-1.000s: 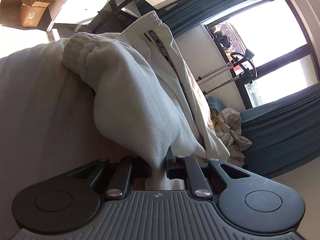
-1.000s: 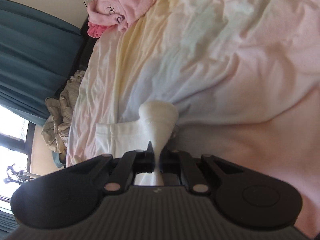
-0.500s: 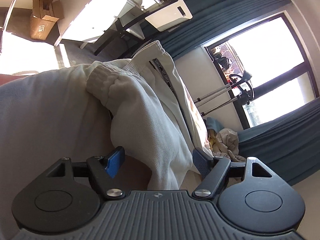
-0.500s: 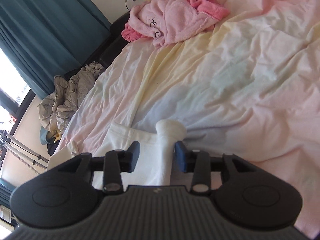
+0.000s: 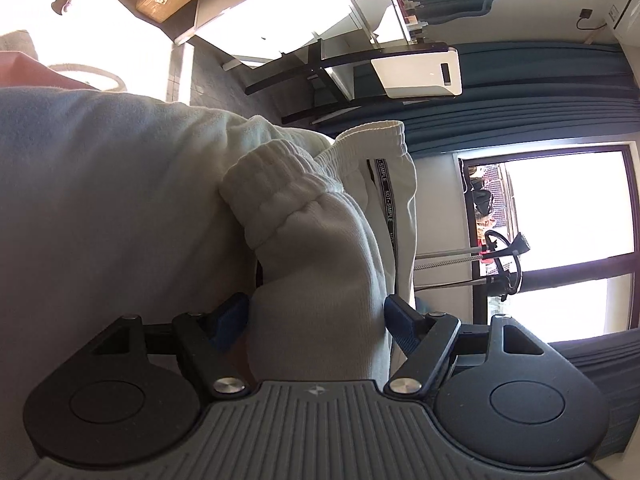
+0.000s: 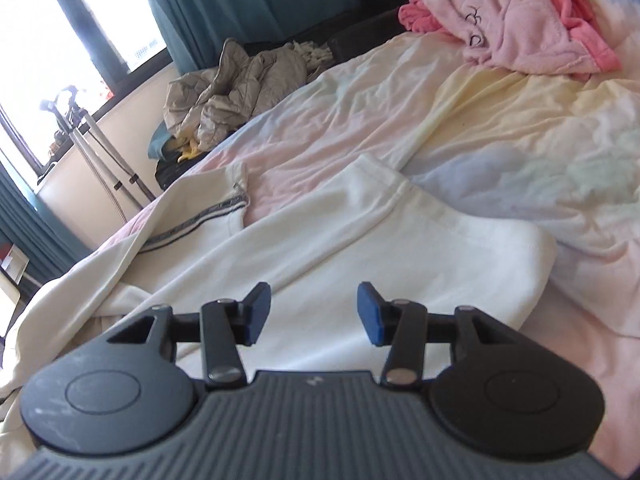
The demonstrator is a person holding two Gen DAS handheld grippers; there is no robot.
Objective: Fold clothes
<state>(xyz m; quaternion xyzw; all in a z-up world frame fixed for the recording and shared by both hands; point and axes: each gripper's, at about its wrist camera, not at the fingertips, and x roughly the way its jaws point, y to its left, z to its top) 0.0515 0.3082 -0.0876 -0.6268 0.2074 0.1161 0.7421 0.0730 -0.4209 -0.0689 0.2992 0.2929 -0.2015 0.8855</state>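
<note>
Left gripper [image 5: 316,320]: jaws spread wide, blue pads either side of a cream trouser leg [image 5: 320,280] without clamping it; whether a pad brushes the cloth cannot be judged from this angle. The leg's ribbed cuff [image 5: 276,184] sits just beyond, with the waistband [image 5: 372,136] and a printed side stripe [image 5: 386,200] behind it. Right gripper [image 6: 314,314]: jaws apart, holding nothing, poised above the folded cream trousers [image 6: 360,240] lying flat on the pastel bedsheet [image 6: 520,140]. Further back, a grey jacket [image 6: 240,80] is heaped at the bed's edge and a pink robe [image 6: 516,20] lies at the far end. Teal curtains [image 6: 240,0] hang beyond.
</note>
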